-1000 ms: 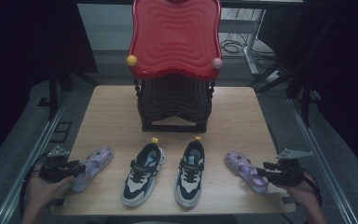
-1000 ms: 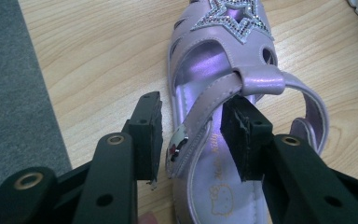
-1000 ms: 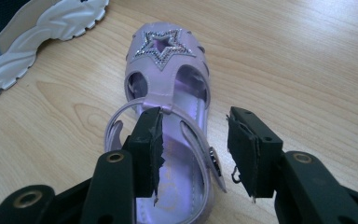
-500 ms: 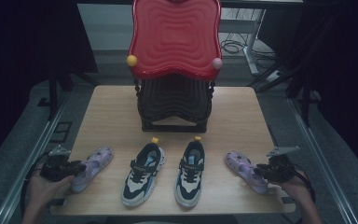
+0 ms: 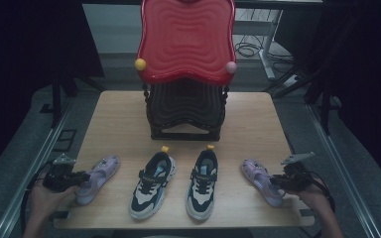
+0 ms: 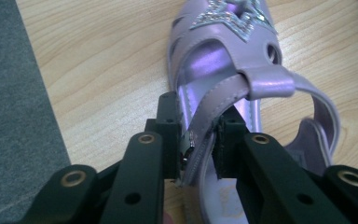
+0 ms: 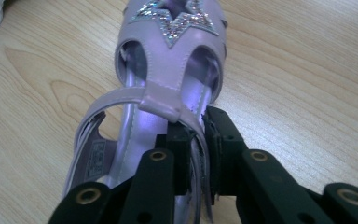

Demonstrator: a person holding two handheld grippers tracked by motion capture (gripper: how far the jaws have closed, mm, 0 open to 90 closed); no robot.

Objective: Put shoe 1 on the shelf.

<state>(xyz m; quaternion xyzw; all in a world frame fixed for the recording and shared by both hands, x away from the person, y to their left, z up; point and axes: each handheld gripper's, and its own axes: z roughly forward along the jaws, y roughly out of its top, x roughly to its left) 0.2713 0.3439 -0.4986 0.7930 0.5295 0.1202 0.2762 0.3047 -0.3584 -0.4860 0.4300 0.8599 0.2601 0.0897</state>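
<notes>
At the near edge of the surface (image 5: 129, 114), high view, each purple sandal lies toe toward 12 o'clock: left sandal (image 5: 97, 177) beside the left hand-held gripper (image 5: 82, 177), right sandal (image 5: 262, 180) beside the right hand-held gripper (image 5: 274, 181). Left gripper view: jaws, just closing, pinch the sandal's side strap (image 6: 205, 126). Right gripper view: jaws, likewise closing, clamp the strap (image 7: 196, 135).

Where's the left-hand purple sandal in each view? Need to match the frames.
High view: left purple sandal, lower left, beside the left gripper.
Left gripper view: upper centre, side strap between the jaws.
Right gripper view: not in it.
Shared landmark: light wooden table.
</notes>
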